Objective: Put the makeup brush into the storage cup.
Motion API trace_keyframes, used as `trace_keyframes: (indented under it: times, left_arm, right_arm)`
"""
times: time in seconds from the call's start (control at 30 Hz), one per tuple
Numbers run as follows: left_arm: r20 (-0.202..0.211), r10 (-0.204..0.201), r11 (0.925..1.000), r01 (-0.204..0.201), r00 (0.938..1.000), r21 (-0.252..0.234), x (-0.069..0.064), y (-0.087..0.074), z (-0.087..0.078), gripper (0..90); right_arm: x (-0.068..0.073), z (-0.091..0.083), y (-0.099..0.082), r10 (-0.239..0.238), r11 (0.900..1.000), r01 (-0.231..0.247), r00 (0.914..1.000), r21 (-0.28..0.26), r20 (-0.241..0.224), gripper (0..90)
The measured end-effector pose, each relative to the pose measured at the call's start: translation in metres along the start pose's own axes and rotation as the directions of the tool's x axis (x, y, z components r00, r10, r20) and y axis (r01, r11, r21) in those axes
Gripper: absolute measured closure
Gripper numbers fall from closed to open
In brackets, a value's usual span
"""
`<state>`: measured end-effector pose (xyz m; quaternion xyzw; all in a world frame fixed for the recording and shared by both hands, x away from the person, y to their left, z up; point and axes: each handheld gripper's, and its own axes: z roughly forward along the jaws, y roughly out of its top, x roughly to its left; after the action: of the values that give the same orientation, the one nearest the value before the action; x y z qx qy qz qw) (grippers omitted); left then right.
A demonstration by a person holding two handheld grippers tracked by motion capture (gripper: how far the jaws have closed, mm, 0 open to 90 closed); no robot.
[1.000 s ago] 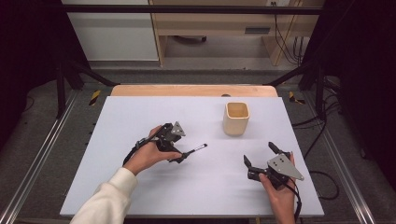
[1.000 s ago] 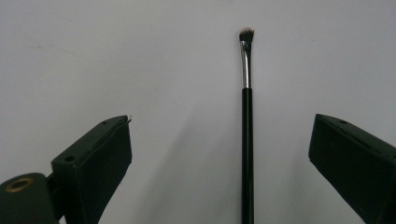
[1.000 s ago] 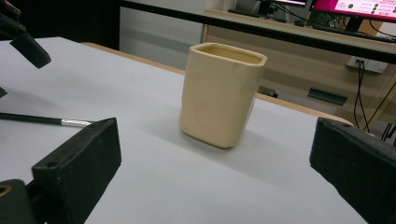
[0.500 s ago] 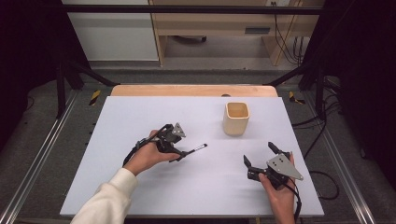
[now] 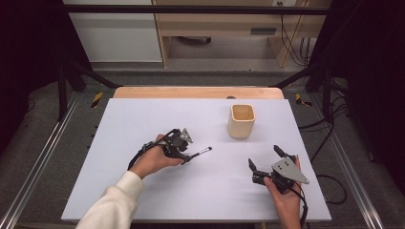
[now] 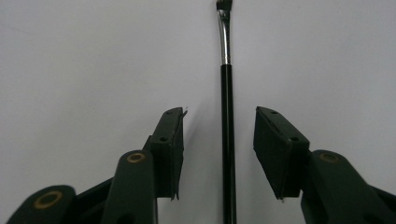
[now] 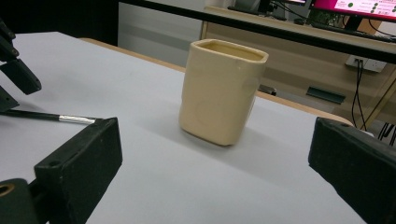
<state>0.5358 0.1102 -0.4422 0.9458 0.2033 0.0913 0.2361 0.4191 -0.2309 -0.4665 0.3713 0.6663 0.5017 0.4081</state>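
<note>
A thin black brush (image 5: 203, 151) with a silver ferrule lies flat on the white table. My left gripper (image 5: 187, 156) rests low over its handle. In the left gripper view the handle (image 6: 227, 116) runs between the two pads, nearer the right one, with a gap on each side. The jaws have just been closing around it, and the pads are not pressing on it. A cream square cup (image 5: 241, 120) stands upright at the back right. My right gripper (image 5: 263, 156) sits near the front right, open and holding nothing, pointing at the cup (image 7: 222, 93).
The white tabletop (image 5: 143, 119) ends in a wooden strip (image 5: 191, 92) at the back. Metal rails and cables run on the floor on both sides. The right gripper view also shows the brush (image 7: 46, 116) and the left gripper's jaws (image 7: 14, 70) at far left.
Both hands have kept their places. The left jaws look slightly narrower around the brush handle than a second ago. The brush and the cup have not moved.
</note>
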Motion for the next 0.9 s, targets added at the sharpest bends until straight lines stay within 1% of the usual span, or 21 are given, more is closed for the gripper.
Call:
trace_keyframes:
  times: [0.07, 0.2, 0.4, 0.5, 0.53, 0.63, 0.8, 0.9]
  left_arm:
    - [0.007, 0.006, 0.9999, -0.006, 1.0000, 0.012, 0.000, 0.000, 0.002, 56.1]
    - [0.021, 0.006, 0.9998, -0.006, 0.9998, 0.020, 0.000, 0.002, 0.004, 60.8]
    - [0.029, 0.006, 0.9995, -0.007, 0.9996, 0.032, -0.001, 0.005, 0.006, 67.6]
    - [0.029, 0.007, 0.9992, -0.008, 0.9996, 0.039, -0.001, 0.006, 0.008, 69.6]
    - [0.023, 0.005, 0.9991, -0.006, 0.9997, 0.042, -0.001, 0.006, 0.008, 70.2]
    - [0.025, -0.007, 0.9985, 0.006, 0.9996, 0.054, -0.001, 0.006, 0.009, 73.1]
    - [0.035, -0.009, 0.9972, 0.007, 0.9994, 0.075, -0.002, 0.006, 0.012, 76.1]
    - [0.039, -0.013, 0.9968, 0.010, 0.9992, 0.079, -0.003, 0.006, 0.012, 78.8]
  right_arm:
    - [0.000, 0.000, 0.000, -0.001, 1.0000, 0.001, 1.0000, 0.005, -0.001, 3.0]
    - [0.001, 0.001, 0.000, -0.006, 0.9999, 0.006, 1.0000, 0.008, -0.001, 3.0]
    - [0.001, 0.001, -0.001, -0.009, 0.9999, 0.009, 1.0000, 0.009, -0.002, 3.0]
    - [0.001, 0.001, -0.001, -0.010, 0.9999, 0.010, 0.9999, 0.010, -0.004, 3.0]
    - [0.001, 0.001, -0.001, -0.010, 0.9999, 0.010, 0.9999, 0.011, -0.004, 3.0]
    - [0.001, 0.001, -0.001, -0.011, 0.9999, 0.011, 0.9999, 0.013, -0.004, 3.0]
    - [0.001, 0.001, -0.001, -0.012, 0.9998, 0.012, 0.9999, 0.013, -0.001, 3.0]
    - [0.001, 0.001, -0.001, -0.013, 0.9998, 0.013, 0.9999, 0.014, -0.002, 3.0]
